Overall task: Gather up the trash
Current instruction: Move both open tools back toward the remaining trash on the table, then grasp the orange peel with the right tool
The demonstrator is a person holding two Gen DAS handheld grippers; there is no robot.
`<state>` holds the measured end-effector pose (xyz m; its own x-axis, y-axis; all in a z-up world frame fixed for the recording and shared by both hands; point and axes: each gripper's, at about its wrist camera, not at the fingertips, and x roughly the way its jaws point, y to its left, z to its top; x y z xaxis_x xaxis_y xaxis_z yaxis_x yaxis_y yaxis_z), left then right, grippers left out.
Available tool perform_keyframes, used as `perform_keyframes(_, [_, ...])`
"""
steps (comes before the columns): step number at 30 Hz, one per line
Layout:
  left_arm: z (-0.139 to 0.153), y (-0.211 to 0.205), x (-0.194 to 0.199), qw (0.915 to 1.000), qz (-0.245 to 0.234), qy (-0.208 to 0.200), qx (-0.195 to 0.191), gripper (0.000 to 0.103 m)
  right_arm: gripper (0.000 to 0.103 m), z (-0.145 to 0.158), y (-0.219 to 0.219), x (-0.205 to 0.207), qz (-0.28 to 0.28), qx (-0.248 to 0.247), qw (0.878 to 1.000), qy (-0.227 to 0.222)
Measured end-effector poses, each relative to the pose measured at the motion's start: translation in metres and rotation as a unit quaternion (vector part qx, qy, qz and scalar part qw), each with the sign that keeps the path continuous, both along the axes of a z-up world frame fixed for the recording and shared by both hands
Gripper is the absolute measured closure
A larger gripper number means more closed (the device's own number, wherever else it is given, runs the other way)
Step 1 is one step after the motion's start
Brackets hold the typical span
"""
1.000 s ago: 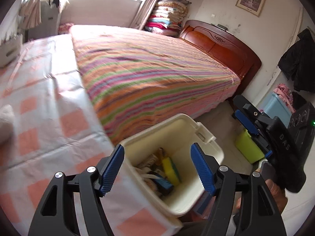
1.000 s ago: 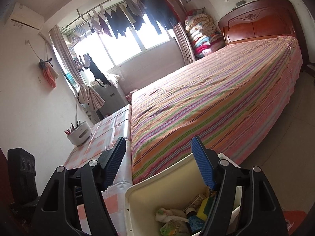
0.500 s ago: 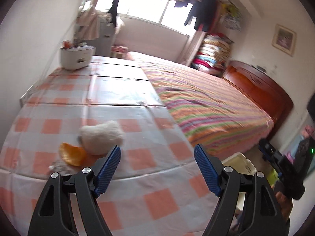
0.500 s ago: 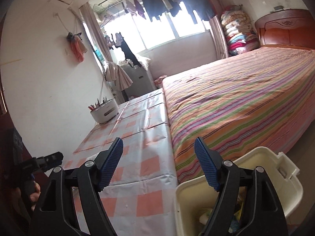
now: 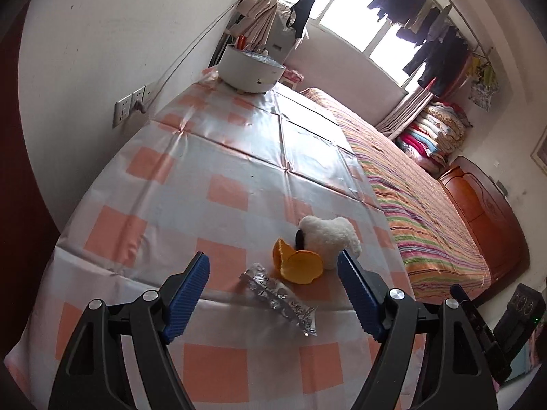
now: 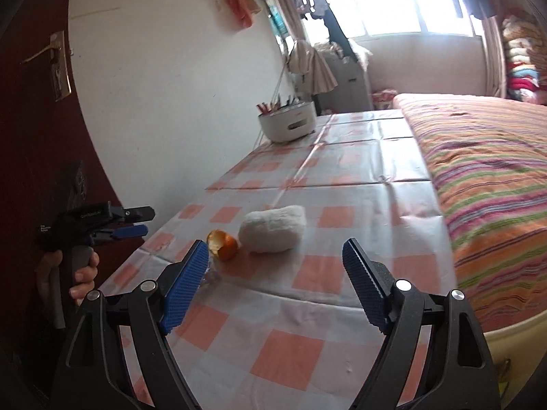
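On the checked tablecloth (image 5: 212,184) lie a silver foil wrapper (image 5: 280,295), orange peel (image 5: 297,261) and a white fluffy wad (image 5: 330,235). My left gripper (image 5: 273,294) is open and empty, with the wrapper and peel between its fingers' lines. In the right wrist view the peel (image 6: 224,244) and white wad (image 6: 273,227) lie ahead of my right gripper (image 6: 275,285), which is open and empty. The left gripper (image 6: 126,222) shows at the table's left edge. The cream bin's rim (image 6: 512,335) shows at lower right.
A white pot with sticks (image 5: 251,66) stands at the table's far end by the wall. A striped bed (image 5: 427,212) runs along the table's right side. A wall socket (image 5: 131,104) is at left. A dark door (image 6: 41,119) is left of the table.
Both grippers swung from over the bin toward the table. The left one now faces the wrapper, peel and white wad up close; the bin has left its view.
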<state>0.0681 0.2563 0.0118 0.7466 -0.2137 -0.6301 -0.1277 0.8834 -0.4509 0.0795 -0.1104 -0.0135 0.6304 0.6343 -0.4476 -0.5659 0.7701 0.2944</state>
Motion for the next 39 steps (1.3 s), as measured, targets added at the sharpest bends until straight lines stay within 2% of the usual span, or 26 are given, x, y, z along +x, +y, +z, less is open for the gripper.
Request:
perform_keyframes(6, [-0.002, 0.009, -0.007, 0.9998, 0.011, 0.003, 0.019, 0.028, 0.025, -0.014, 0.081, 0.019, 0.078, -0.037, 0.995, 0.043])
perform_keyframes(8, [-0.001, 0.014, -0.009, 0.9998, 0.014, 0.003, 0.016, 0.028, 0.028, -0.023, 0.103, 0.029, 0.084, -0.045, 0.993, 0.064])
perform_keyframes(10, [-0.001, 0.019, -0.011, 0.9997, 0.019, 0.004, 0.011, 0.028, 0.036, -0.030, 0.118, 0.036, 0.091, -0.048, 0.991, 0.083])
perform_keyframes(12, [-0.002, 0.024, -0.012, 0.9997, 0.022, 0.007, 0.002, 0.028, 0.038, -0.036, 0.128, 0.044, 0.090, -0.048, 0.990, 0.099])
perform_keyframes(18, [-0.004, 0.028, -0.013, 0.9996, 0.024, 0.010, 0.002, 0.028, 0.042, -0.051, 0.137, 0.067, 0.098, -0.030, 0.984, 0.143])
perform_keyframes(23, [-0.005, 0.032, -0.014, 0.9995, 0.029, 0.011, 0.000, 0.028, 0.044, -0.056, 0.141, 0.077, 0.090, -0.030, 0.981, 0.167])
perform_keyframes(27, [-0.010, 0.032, -0.012, 0.9994, 0.026, 0.023, 0.000, 0.028, 0.049, -0.061, 0.148, 0.083, 0.085, -0.033, 0.980, 0.175])
perform_keyframes(30, [-0.013, 0.031, -0.012, 0.9993, 0.024, 0.029, 0.003, 0.028, 0.060, -0.065, 0.149, 0.088, 0.077, -0.037, 0.980, 0.181])
perform_keyframes(33, [-0.016, 0.029, -0.010, 0.9991, 0.020, 0.036, 0.005, 0.028, 0.077, -0.069, 0.147, 0.094, 0.074, -0.025, 0.978, 0.194])
perform_keyframes(39, [-0.020, 0.022, -0.010, 0.9988, 0.013, 0.046, 0.011, 0.028, 0.089, -0.065, 0.137, 0.092, 0.062, -0.015, 0.980, 0.187])
